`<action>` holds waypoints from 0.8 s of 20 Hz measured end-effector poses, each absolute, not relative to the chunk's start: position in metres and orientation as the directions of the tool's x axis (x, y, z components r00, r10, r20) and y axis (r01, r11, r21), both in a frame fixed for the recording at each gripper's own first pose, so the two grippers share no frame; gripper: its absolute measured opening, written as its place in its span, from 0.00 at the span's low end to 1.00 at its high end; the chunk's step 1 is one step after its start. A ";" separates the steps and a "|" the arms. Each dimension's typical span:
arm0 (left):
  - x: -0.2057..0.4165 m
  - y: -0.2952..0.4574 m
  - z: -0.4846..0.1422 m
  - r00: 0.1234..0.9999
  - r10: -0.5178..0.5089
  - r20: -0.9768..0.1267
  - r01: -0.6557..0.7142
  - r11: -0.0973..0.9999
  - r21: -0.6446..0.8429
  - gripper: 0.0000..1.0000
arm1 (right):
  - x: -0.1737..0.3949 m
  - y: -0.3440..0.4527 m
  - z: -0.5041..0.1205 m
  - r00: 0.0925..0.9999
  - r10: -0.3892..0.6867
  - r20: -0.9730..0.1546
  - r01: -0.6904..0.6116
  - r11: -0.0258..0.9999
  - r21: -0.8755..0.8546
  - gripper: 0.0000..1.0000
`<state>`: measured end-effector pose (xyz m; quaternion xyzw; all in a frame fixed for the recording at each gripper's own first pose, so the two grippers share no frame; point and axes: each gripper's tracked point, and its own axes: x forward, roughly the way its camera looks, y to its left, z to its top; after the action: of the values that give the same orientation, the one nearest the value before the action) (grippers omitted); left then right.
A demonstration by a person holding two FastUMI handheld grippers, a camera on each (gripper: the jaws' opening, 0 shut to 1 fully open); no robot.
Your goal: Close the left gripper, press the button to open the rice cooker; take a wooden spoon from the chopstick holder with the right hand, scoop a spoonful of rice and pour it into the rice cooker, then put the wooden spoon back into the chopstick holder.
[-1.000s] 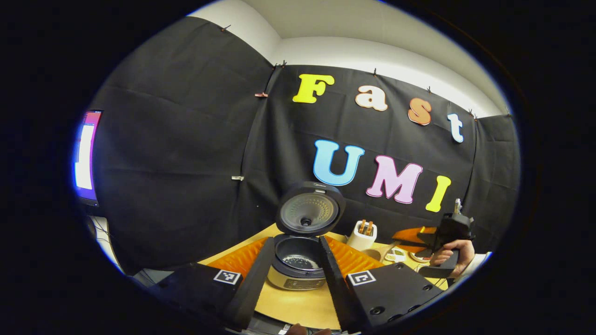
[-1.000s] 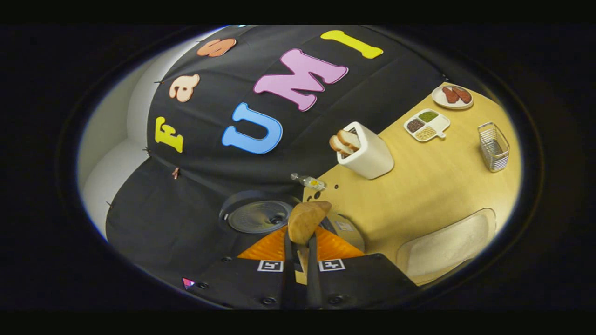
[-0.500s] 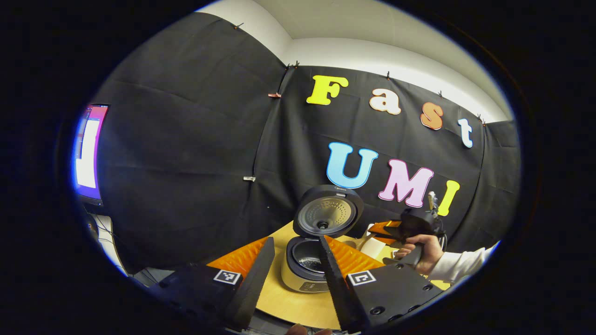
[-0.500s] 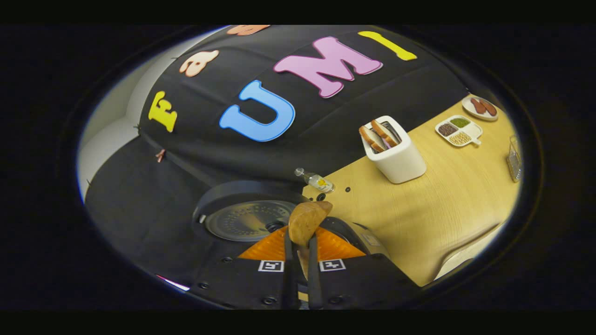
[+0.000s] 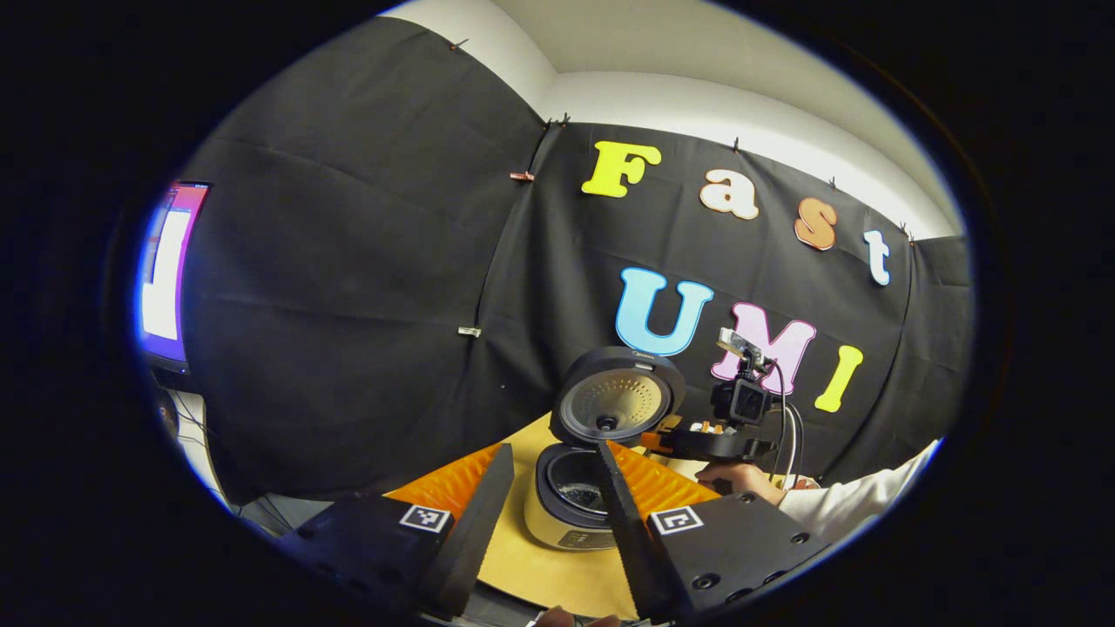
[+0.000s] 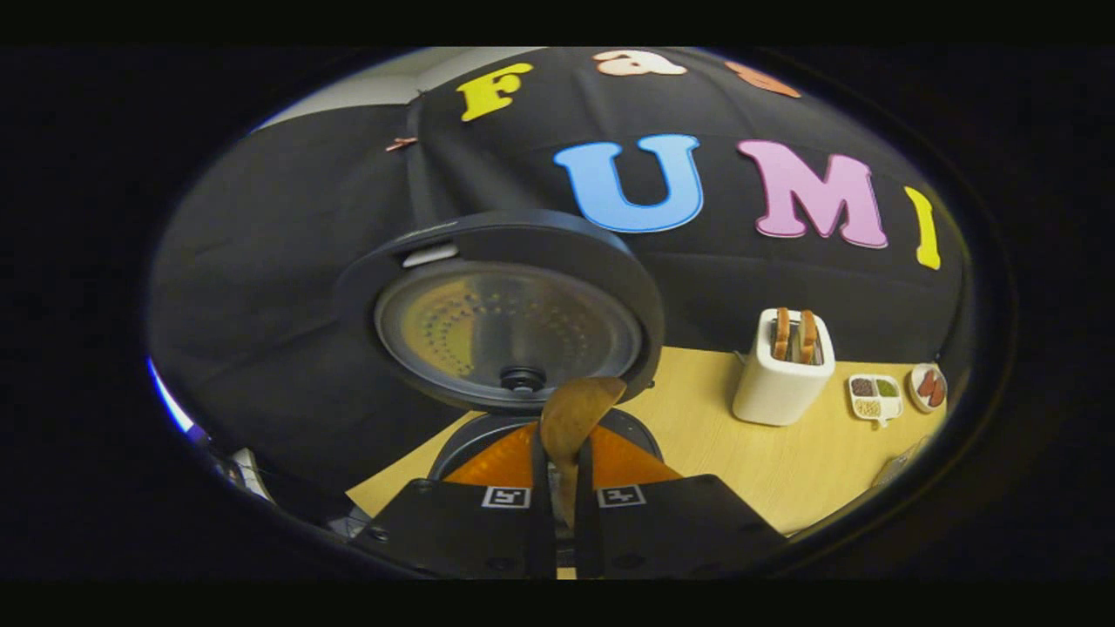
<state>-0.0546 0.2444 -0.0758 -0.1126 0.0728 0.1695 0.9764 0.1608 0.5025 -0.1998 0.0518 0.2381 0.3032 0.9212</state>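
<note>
We see the table (image 6: 784, 488) carrying the rice cooker (image 5: 571, 514) with its lid (image 6: 505, 313) raised, so the button step is done; grains already lie in the pot. At 6 o'clock of the right gripper view the right gripper (image 6: 557, 488) clamps the wooden spoon (image 6: 575, 414), its bowl above the pot rim; the toaster (image 6: 784, 379) stands at 3 o'clock. The left gripper (image 5: 544, 522) hangs spread and empty; we judge the pour underway or just done, with returning the spoon left.

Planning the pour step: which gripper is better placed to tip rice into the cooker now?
Right. The right gripper is shut on the wooden spoon, above the open rice cooker. The left gripper is open, empty.
</note>
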 end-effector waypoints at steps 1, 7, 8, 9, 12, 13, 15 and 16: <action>-0.054 0.245 -0.077 0.931 0.316 -0.180 -0.349 0.916 -0.198 0.69 | 0.160 0.504 -0.199 0.708 0.584 -0.397 -0.563 0.806 0.181 0.08; -0.054 0.247 -0.077 0.930 0.322 -0.179 -0.354 0.915 -0.193 0.69 | 0.127 0.536 -0.192 0.711 0.639 -0.292 -0.701 0.672 -0.237 0.08; -0.054 0.247 -0.076 0.930 0.322 -0.179 -0.354 0.916 -0.191 0.69 | 0.121 0.540 -0.192 0.706 0.649 -0.282 -0.708 0.648 -0.280 0.13; -0.054 0.247 -0.077 0.930 0.322 -0.178 -0.353 0.916 -0.188 0.69 | 0.117 0.542 -0.191 0.707 0.652 -0.272 -0.706 0.634 -0.316 0.08; -0.055 0.246 -0.074 0.930 0.324 -0.173 -0.353 0.918 -0.180 0.69 | 0.110 0.544 -0.189 0.707 0.665 -0.240 -0.696 0.595 -0.402 0.12; -0.057 0.247 -0.074 0.930 0.324 -0.174 -0.354 0.918 -0.180 0.69 | 0.107 0.545 -0.188 0.699 0.673 -0.240 -0.703 0.586 -0.403 0.08; -0.057 0.247 -0.075 0.930 0.325 -0.174 -0.355 0.917 -0.184 0.69 | 0.110 0.538 -0.186 0.689 0.672 -0.273 -0.725 0.647 -0.237 0.17; -0.057 0.246 -0.074 0.930 0.323 -0.176 -0.354 0.917 -0.184 0.69 | 0.114 0.531 -0.183 0.683 0.668 -0.296 -0.713 0.697 -0.074 0.13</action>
<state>-0.0568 0.2463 -0.0741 -0.1068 0.0711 0.1733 0.9765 0.1135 0.5306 -0.1830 -0.0918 0.1239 0.3781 0.9128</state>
